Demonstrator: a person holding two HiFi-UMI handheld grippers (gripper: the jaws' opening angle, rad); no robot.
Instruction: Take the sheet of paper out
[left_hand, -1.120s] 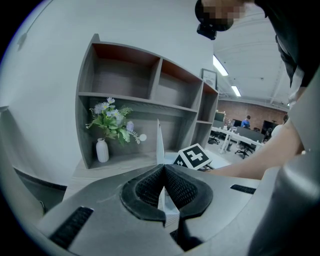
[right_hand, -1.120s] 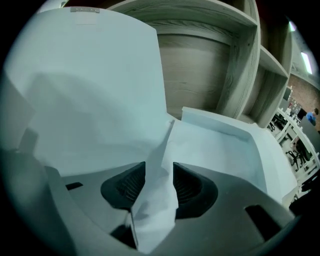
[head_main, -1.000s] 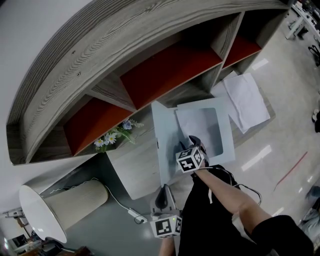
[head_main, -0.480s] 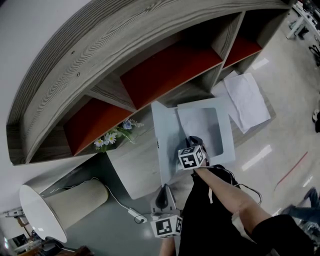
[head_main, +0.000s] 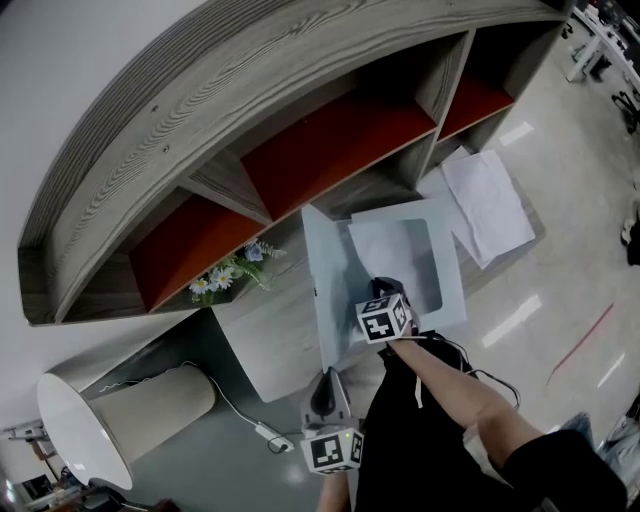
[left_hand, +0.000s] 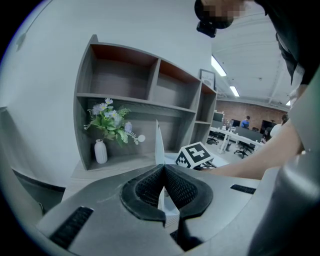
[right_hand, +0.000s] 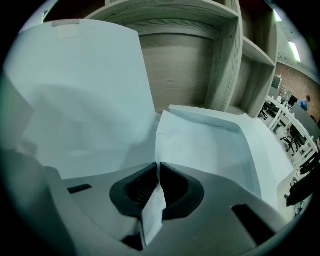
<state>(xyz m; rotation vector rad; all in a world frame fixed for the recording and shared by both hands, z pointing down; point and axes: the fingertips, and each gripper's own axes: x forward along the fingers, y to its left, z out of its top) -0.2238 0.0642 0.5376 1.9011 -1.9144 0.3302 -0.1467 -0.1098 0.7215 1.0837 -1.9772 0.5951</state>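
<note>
A pale blue folder (head_main: 452, 295) lies open near the middle of the wooden counter (head_main: 270, 335), which runs along the foot of the shelf unit (head_main: 200, 110). The folder's cover is lifted on its left side. The left gripper (left_hand: 163, 169) is clenched on the near edge of that cover. In the left gripper view the cover stands upright and edge-on, rising straight out from between the pressed pads. The right gripper (right_hand: 156, 166) points steeply down into the open folder from the counter's near edge. Its jaws have just been closing and now pinch the sheet of paper (right_hand: 200, 145) at its near corner, with a strip of white paper showing between the pads. The rest of the sheet rests flat in the folder's right half, framed by the folder's blue border, with the raised cover to its left. The person's right forearm (head_main: 460, 390) reaches in from the lower right of the head view. A small white vase (left_hand: 101, 151) of flowers stands towards the counter's left end, near the folder's cover but apart from it. A few loose white sheets (head_main: 485, 195) lie overlapping at the counter's right end, just beside the folder's far right corner.
</note>
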